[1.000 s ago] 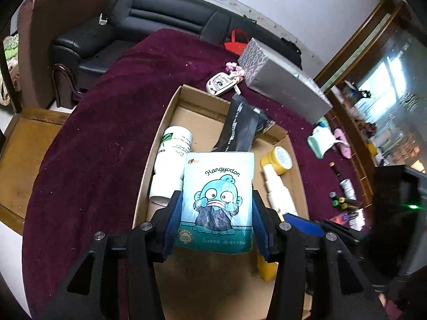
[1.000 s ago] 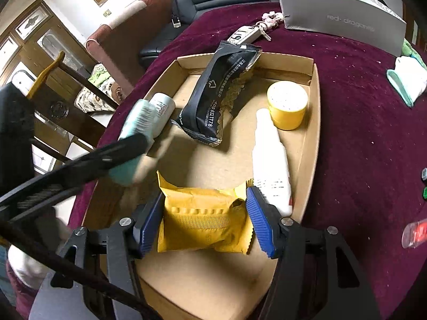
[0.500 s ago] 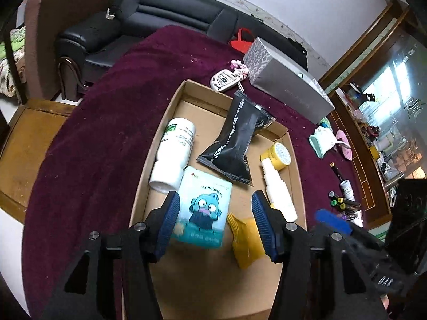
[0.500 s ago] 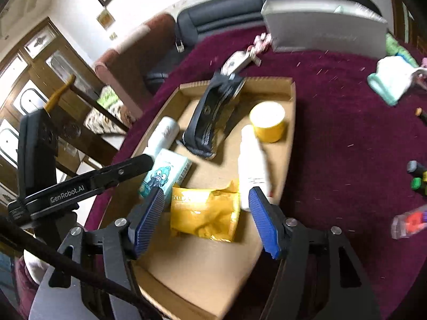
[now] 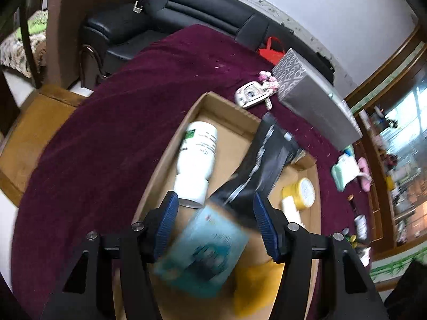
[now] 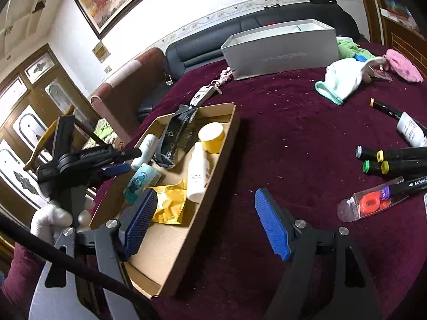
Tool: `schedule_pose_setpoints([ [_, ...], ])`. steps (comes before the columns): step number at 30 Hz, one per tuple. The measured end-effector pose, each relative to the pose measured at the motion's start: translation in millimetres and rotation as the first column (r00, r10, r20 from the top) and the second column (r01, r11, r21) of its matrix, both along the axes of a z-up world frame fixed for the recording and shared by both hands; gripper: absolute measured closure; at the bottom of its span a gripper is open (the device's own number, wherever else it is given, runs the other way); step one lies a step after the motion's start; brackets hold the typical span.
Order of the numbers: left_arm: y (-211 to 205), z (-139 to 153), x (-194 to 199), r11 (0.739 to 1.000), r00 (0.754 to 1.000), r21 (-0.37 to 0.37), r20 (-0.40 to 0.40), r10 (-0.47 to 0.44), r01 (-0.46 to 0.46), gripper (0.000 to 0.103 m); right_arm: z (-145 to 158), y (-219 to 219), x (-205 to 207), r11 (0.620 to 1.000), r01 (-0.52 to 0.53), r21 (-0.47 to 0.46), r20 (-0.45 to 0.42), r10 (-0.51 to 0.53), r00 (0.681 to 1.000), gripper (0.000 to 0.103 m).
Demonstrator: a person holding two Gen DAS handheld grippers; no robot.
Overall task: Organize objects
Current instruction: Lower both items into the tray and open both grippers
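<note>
A shallow cardboard tray (image 6: 222, 144) (image 5: 170, 146) lies on the maroon tablecloth. In it lie a white bottle (image 5: 197, 157), a black snack pouch (image 5: 264, 160) (image 6: 174, 136), a yellow-capped jar (image 6: 212, 136), a white spray bottle (image 6: 197, 173), a yellow packet (image 6: 170, 204) and a teal tissue pack (image 5: 202, 250) (image 6: 140, 182). My left gripper (image 5: 213, 224) is open above the tissue pack, which lies loose below. My right gripper (image 6: 205, 221) is open and empty over the tray's right edge.
Right of the tray lie several markers (image 6: 392, 160), a clear tube with orange parts (image 6: 373, 202), a white-green cloth (image 6: 341, 80) and a pink cloth (image 6: 403, 65). A grey box (image 6: 280, 50) and keys (image 6: 205, 93) sit behind. A black sofa (image 5: 186, 16) stands beyond.
Both grippers let go of their packs and opened. The tissue pack and yellow packet now lie in the tray. My right gripper pulled back and swung right; my left dipped closer.
</note>
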State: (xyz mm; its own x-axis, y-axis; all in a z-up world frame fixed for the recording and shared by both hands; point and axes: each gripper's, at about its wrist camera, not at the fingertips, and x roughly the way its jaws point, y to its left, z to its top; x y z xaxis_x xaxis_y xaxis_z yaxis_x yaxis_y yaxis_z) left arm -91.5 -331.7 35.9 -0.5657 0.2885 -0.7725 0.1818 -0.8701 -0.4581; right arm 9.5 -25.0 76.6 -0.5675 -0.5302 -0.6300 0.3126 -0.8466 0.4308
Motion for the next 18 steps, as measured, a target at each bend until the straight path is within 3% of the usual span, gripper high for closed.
schedule_pose_setpoints([
  [5, 2.8, 11.1, -4.7, 0.999, 1.0, 0.032, -0.026, 0.01, -0.009, 0.051, -5.3, 14.5, -4.3, 0.999, 0.024, -0.029, -0.002, -0.024, 1.0, 0.027],
  [12, 8.3, 30.9, 56.8, 0.999, 0.998, -0.028, 0.059, -0.037, 0.039, 0.051, -6.2, 34.3, -6.6, 0.997, 0.064, -0.052, -0.032, -0.065, 0.997, 0.026],
  [14, 5.8, 30.0, 71.4, 0.998, 0.997, -0.058, 0.076, -0.013, 0.018, 0.05, -8.7, 36.5, -8.0, 0.996, 0.063, -0.06, -0.028, -0.065, 0.997, 0.026],
  [18, 2.3, 13.2, 78.8, 1.0, 0.993, -0.012, 0.12, 0.0, 0.002, 0.05, -9.1, 38.7, -6.7, 0.997, 0.071, -0.043, -0.047, -0.073, 0.996, 0.026],
])
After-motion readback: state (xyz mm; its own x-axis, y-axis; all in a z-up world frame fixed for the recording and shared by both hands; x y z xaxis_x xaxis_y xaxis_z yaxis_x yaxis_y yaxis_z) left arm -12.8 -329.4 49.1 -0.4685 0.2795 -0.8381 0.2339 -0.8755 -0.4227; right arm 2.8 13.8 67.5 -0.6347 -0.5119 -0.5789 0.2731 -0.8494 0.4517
